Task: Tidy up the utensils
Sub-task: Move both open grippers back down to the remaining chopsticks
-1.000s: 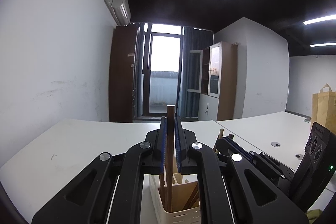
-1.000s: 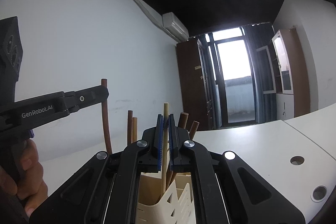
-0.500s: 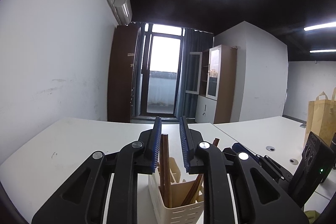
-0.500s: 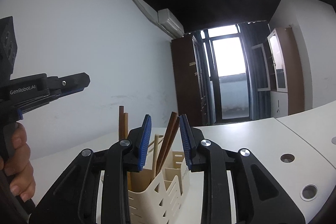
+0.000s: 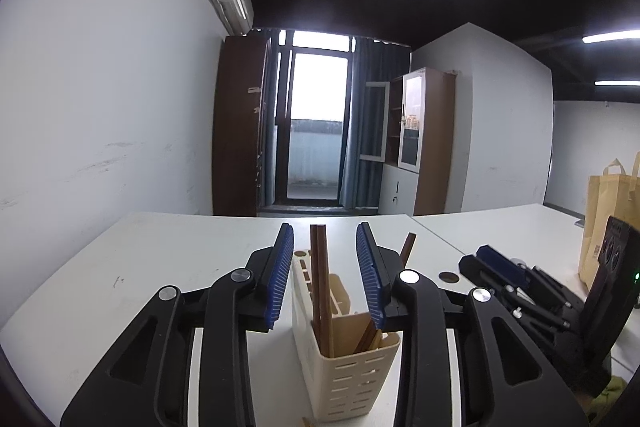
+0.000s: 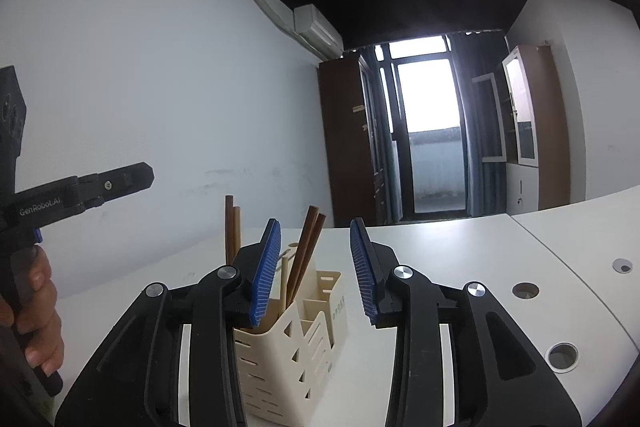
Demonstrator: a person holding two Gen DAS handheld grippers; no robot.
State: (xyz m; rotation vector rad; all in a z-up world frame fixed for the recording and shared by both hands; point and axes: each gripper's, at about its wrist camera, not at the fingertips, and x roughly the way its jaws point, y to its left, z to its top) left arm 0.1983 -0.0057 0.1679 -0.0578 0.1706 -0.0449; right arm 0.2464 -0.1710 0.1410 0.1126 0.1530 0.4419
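Fingers: the left gripper (image 5: 325, 269) is standing wide apart, gripping nothing; the right gripper (image 6: 314, 269) is likewise spread, empty.

Holder (image 5: 352, 367): cream plastic, slotted walls, several compartments, sitting on the white table (image 5: 160, 259) at 6 o'clock in both wrist views, just beyond the pads.

Chopsticks, dark pair (image 5: 320, 267): standing near-upright in the holder's near compartment, rising between the left pads without touching them. A second brown pair (image 6: 306, 251) is leaning toward 1 o'clock in the right view; a pale stick (image 6: 284, 279) is standing beside it.

Handling, judged: the sticks are looking light, stiff, thin and smooth, so likely to slip or pivot; pinching along the upper shaft, square to the pads, seems best. The holder is probably light enough to tip if a stick is dragged sideways.
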